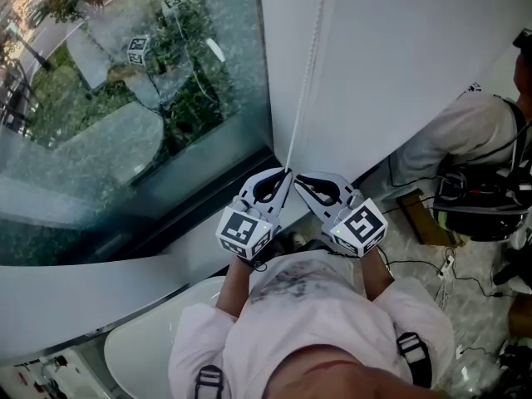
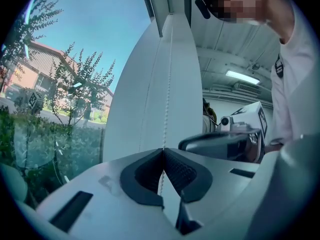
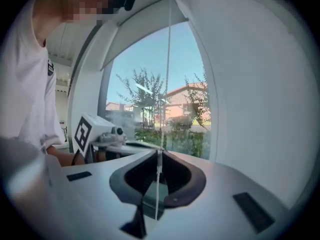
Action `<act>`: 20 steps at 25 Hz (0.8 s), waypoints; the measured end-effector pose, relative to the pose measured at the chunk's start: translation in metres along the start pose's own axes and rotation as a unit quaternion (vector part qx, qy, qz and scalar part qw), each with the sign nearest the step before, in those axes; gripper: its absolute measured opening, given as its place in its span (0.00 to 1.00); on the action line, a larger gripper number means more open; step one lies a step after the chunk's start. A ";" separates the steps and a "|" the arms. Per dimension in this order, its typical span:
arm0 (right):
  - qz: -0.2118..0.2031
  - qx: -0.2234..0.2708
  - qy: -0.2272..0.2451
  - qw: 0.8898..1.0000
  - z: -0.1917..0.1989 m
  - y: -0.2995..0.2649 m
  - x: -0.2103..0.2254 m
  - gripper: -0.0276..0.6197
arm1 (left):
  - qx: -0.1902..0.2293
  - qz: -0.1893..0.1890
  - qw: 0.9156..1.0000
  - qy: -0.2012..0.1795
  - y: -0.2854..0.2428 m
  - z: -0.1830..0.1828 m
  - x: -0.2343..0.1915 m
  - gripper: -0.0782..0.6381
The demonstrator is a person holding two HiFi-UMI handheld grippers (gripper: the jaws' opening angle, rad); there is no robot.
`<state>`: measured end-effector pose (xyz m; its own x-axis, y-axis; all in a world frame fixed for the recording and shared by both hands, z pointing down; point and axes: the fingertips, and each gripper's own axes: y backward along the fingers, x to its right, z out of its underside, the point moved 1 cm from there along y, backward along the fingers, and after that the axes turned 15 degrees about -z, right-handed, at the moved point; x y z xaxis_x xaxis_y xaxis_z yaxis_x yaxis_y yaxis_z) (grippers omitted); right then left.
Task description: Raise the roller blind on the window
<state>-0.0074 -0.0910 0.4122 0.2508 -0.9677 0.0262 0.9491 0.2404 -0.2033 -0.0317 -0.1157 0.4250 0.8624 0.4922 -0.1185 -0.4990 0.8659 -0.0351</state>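
Bead chain (image 1: 303, 81) is seen running from the top centre of the head view down to the middle of the frame. It hangs along the edge of a white wall panel (image 1: 399, 48), just right of the window (image 1: 125, 98).

In the left gripper view, the left gripper (image 2: 163, 151) is shown with its dark pads (image 2: 182, 173) pressed together at the tips. A beaded strand is pinched between them and rises straight up the panel. In the right gripper view, the right gripper (image 3: 159, 153) is likewise closed at the tips on a thin strand, which continues upward in front of the glass.

In the head view both grippers are held side by side at mid-frame, tips nearly touching each other at the lower end of the visible chain. The left one is on the window side. Their marker cubes (image 1: 245, 231) are turned toward the camera, just above the wearer's white shirt (image 1: 316, 322).

The roller blind (image 3: 135, 29) is seen only in the right gripper view, as a white sheet across the top of the window. Its lower edge slants through the upper middle of the frame, with uncovered glass, trees and a red-roofed building (image 3: 182, 96) below it.

A second person (image 1: 474, 140) with cables is seen at the right edge of the head view.
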 end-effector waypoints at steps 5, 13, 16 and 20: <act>0.000 0.037 0.050 0.998 -0.053 0.007 0.000 0.14 | 0.001 0.000 1.000 -0.001 0.000 0.001 0.001 0.12; -0.001 0.072 0.080 0.994 -0.106 0.005 0.010 0.23 | 0.001 0.004 1.000 -0.002 -0.001 0.002 0.005 0.12; -0.003 0.082 0.086 0.993 -0.121 0.000 0.012 0.24 | 0.003 0.006 1.000 -0.001 -0.002 0.002 0.006 0.12; 0.003 0.091 0.070 0.993 -0.123 -0.005 0.016 0.14 | 0.003 0.009 1.000 0.003 -0.001 0.005 0.008 0.12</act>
<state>-0.0313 -0.1167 0.2929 0.2406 -0.9640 -0.1135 0.9693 0.2446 -0.0230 -0.0238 -0.1123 0.4290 0.8531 0.5067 -0.1246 -0.5134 0.8577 -0.0271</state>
